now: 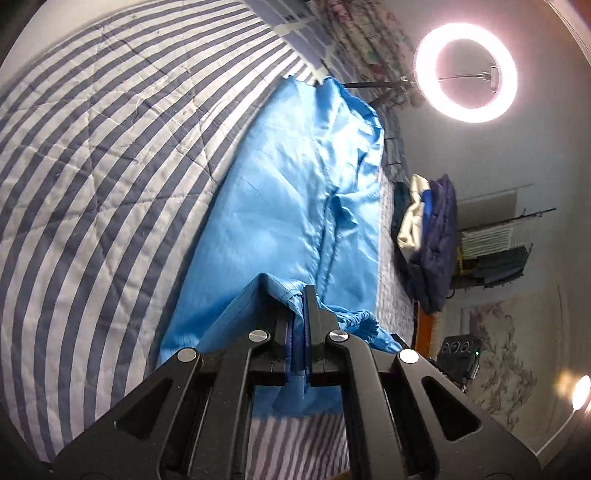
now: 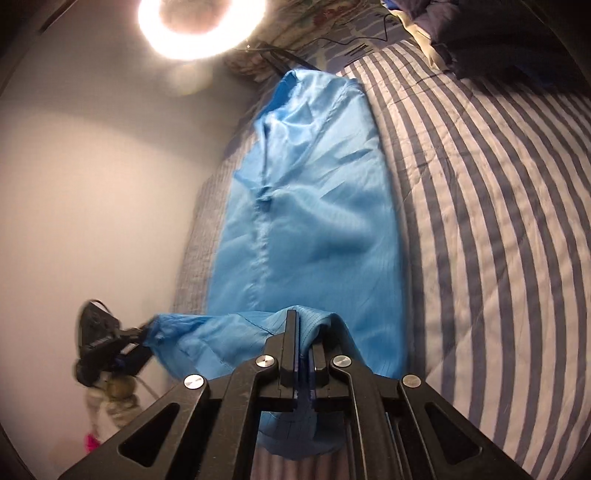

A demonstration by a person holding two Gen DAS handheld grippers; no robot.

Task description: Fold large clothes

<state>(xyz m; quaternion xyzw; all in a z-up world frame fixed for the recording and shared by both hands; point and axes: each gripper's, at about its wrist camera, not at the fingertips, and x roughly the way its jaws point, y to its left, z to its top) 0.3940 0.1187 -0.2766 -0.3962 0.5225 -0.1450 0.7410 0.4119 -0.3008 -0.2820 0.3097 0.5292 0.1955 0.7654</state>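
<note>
Left gripper (image 1: 298,295) is pinching the near hem of the garment (image 1: 288,192) with its jaws clamped tight; right gripper (image 2: 303,326) is doing the same on its end, fabric bunching between the fingers. Rest of it is lying stretched out along the striped quilt (image 1: 103,155); further back a clothes pile (image 1: 428,236) is sitting near the edge, ring light (image 1: 465,72) glowing behind.

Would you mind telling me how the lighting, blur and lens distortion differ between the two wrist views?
Left wrist view: the ring light reads as a clean ring, glare is mild, and the blue garment is fairly sharp. Right wrist view: the ring light blows out into a white blob, and the striped quilt is smeared by motion blur. Both views: fisheye bending curves the stripes.
</note>
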